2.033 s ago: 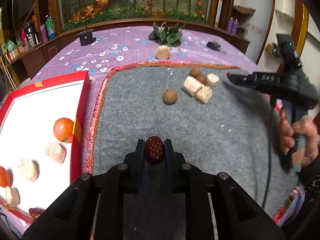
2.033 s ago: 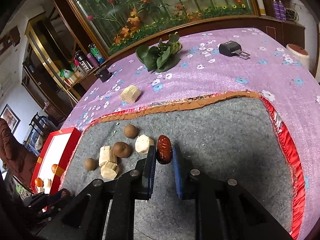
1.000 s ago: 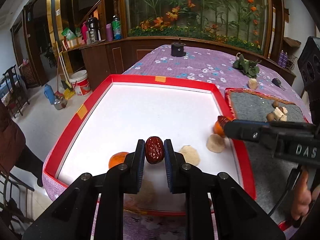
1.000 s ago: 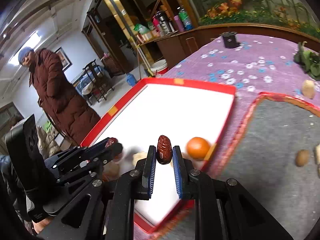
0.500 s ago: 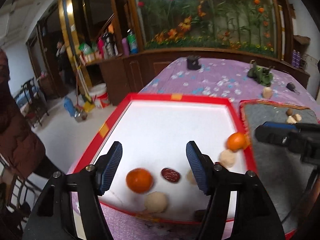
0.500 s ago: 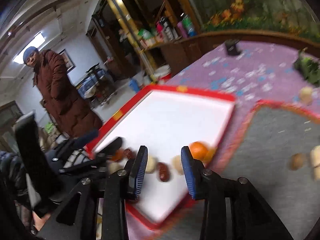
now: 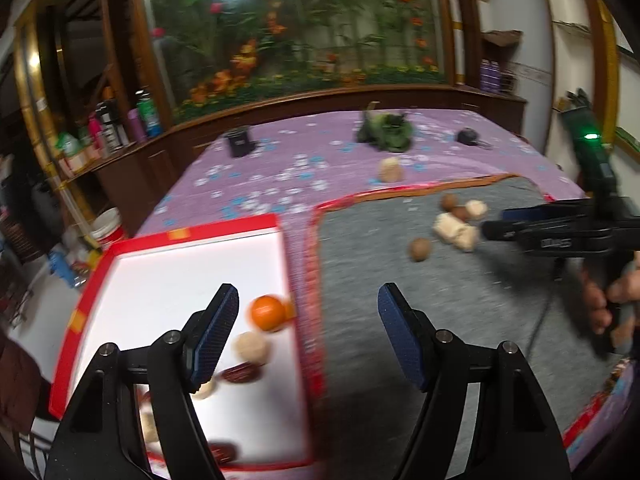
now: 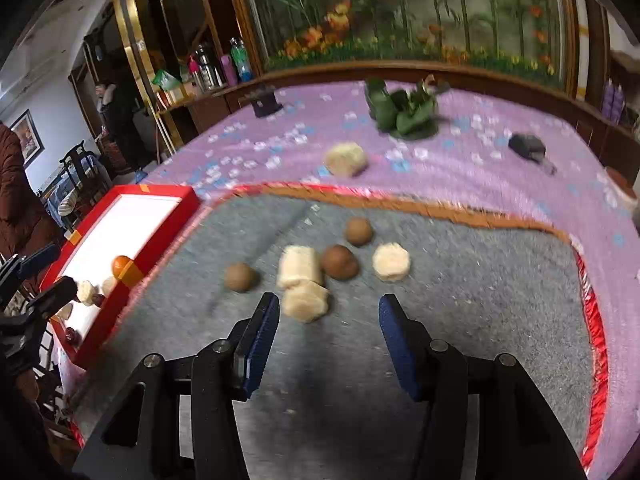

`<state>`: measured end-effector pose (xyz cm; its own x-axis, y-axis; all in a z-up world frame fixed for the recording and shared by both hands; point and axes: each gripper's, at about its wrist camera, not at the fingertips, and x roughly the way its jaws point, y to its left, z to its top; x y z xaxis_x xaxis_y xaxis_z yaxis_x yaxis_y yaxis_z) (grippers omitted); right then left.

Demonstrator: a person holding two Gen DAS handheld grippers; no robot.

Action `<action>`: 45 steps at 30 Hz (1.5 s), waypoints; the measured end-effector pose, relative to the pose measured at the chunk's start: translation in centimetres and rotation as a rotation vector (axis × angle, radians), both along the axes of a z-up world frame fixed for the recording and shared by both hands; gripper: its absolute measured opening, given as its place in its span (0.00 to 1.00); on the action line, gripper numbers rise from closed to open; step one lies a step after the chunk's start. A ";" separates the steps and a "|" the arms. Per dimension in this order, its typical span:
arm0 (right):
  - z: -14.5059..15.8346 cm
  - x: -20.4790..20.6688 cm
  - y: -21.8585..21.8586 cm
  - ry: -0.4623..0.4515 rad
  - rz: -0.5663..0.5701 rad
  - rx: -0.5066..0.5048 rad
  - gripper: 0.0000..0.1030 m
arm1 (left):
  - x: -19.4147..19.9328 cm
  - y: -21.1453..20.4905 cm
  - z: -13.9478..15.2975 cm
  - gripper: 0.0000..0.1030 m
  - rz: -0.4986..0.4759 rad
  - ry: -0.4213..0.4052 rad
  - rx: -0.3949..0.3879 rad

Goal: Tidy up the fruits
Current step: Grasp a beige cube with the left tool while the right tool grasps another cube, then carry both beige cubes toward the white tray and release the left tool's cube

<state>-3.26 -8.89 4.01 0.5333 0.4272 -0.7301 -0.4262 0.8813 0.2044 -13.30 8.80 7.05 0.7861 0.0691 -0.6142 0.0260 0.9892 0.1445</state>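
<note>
**Both grippers empty, fruit split between tray and mat**

The left gripper (image 7: 308, 320) has its fingers (image 7: 218, 332) spread wide, nothing between them. Beyond the left fingertip sits an orange (image 7: 267, 313) inside the red-rimmed tray (image 7: 182, 234), close to the tray's near-side wall; a pale round piece (image 7: 251, 346) lies just below it, and a dark red date (image 7: 241, 373) beside that, next to the left finger. Ahead of the right finger stretches the gray mat (image 7: 380, 248).

The right gripper (image 8: 326, 332) is likewise spread and holds nothing. Just past its left fingertip lies a pale chunk (image 8: 306, 301), touching a second pale block (image 8: 300, 267). A brown round fruit (image 8: 239, 277) sits left of these, another (image 8: 340, 262) between the fingers' line and farther out, a third (image 8: 359, 231) beyond it, and a pale disc (image 8: 391, 261) ahead of the right finger. One more pale piece (image 8: 346, 159) rests off the mat on the purple cloth (image 8: 480, 168) of the surface.
</note>
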 end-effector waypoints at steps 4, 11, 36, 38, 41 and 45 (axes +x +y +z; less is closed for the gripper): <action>-0.9 1.2 1.1 0.036 0.051 0.021 0.53 | 1.0 -1.4 0.7 0.70 -0.030 0.013 0.005; -2.0 1.5 2.4 0.060 0.117 0.006 0.28 | 3.0 -3.2 0.8 0.70 -0.076 0.040 0.011; -1.4 4.9 -10.2 0.220 -0.212 0.493 0.28 | 13.1 -13.4 -4.6 0.32 -0.481 0.238 0.118; -1.5 4.9 -10.1 0.221 -0.213 0.488 0.28 | 13.1 -13.0 -4.5 0.27 -0.473 0.234 0.104; -1.4 4.9 -10.0 0.211 -0.213 0.484 0.28 | 13.0 -12.3 -4.2 0.27 -0.453 0.234 0.057; -0.9 4.7 -9.8 0.170 -0.199 0.487 0.28 | 11.7 -11.9 -3.6 0.27 -0.420 0.178 0.055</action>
<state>1.42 -18.65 3.10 0.5299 0.6400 -0.5564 -0.1867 0.7281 0.6596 -1.60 -3.11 3.49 0.6355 -0.1971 -0.7465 0.4525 0.8785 0.1532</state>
